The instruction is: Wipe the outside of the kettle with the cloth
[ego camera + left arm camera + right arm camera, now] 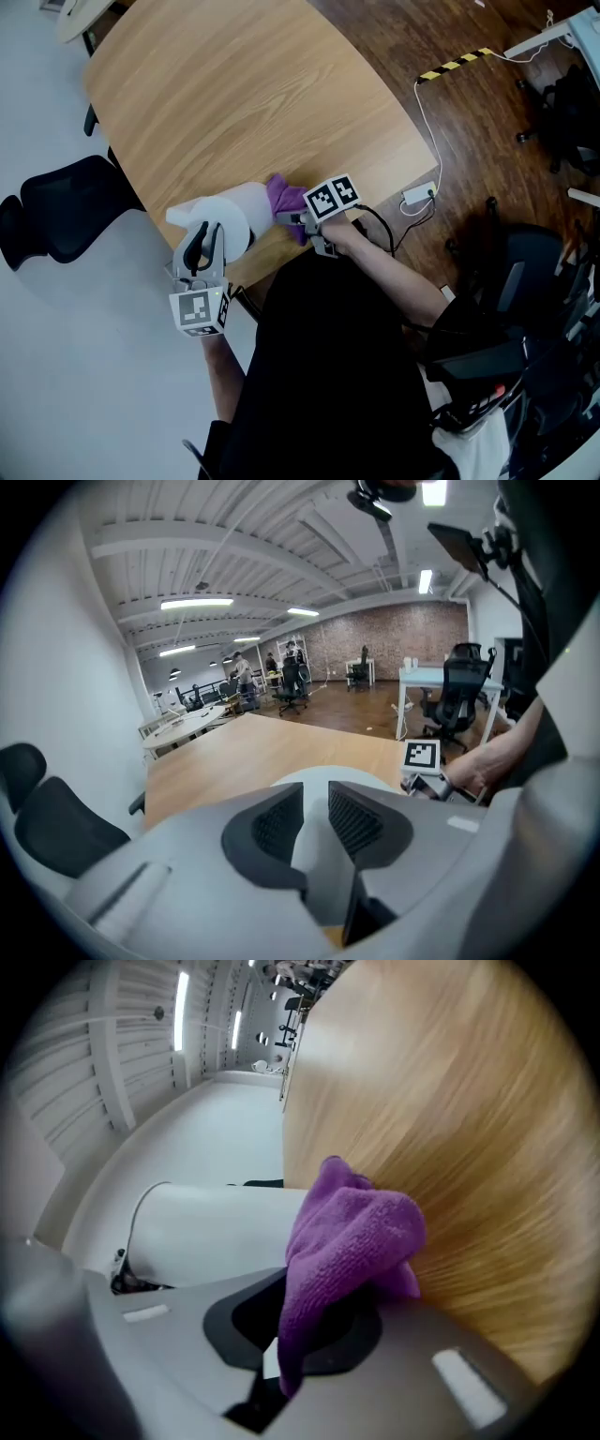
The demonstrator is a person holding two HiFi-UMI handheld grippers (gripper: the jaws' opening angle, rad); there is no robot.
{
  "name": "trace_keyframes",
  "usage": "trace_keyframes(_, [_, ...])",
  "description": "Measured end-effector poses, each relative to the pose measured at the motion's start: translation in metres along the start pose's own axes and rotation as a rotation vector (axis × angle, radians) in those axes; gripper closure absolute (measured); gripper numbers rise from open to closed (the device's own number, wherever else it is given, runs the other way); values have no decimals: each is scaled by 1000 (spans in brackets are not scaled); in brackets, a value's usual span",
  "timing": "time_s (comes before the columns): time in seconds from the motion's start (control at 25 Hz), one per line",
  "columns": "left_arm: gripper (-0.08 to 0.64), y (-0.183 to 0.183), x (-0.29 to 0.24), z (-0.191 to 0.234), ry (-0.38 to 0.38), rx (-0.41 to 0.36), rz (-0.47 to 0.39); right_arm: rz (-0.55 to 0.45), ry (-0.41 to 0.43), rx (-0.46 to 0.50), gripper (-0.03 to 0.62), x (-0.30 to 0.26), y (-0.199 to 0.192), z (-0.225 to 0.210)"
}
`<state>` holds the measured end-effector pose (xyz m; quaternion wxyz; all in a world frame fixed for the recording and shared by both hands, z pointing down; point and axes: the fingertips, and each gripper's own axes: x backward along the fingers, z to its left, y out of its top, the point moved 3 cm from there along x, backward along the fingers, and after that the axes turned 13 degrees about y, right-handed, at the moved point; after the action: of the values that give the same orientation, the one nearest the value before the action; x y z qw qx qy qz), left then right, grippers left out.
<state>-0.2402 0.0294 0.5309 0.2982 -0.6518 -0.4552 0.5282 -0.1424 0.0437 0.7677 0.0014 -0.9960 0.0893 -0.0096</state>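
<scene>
Left claw (314, 825) tight on white kettle (328, 777); right claw (305, 1324) tight on purple cloth (352, 1232), plain only in right gripper view.

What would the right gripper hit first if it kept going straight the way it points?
Probably the white kettle: the purple cloth in the right gripper seems to touch it, though depth is unclear.

Head view high above, steeply down onto the bench (234, 103), left gripper view low, level across it, right gripper view rolled sideways, close on cloth (352, 1232), kettle (230, 208) shared by all.
</scene>
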Motion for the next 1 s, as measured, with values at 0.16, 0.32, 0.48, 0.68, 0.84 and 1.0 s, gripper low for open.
trace_keyframes(0.16, [387, -3, 0, 7, 33, 59, -6, -53, 107, 20, 571, -12, 8, 2])
trace_keyframes(0.32, [397, -1, -1, 4, 113, 63, 8, -74, 130, 100, 571, -22, 49, 16])
trace_keyframes(0.48, [396, 0, -1, 4, 123, 36, 31, -20, 226, 139, 571, -29, 79, 56])
trace_keyframes(0.68, [350, -4, -8, 18, 86, 96, 26, 96, 540, 337, 571, -30, 114, 205])
trace_keyframes(0.84, [350, -3, -6, 14, 89, 99, 19, 265, 567, 240, 569, -49, 105, 212])
trace_keyframes(1.0, [350, -3, -7, 17, 100, 96, 5, 268, 567, 90, 571, -55, 101, 170])
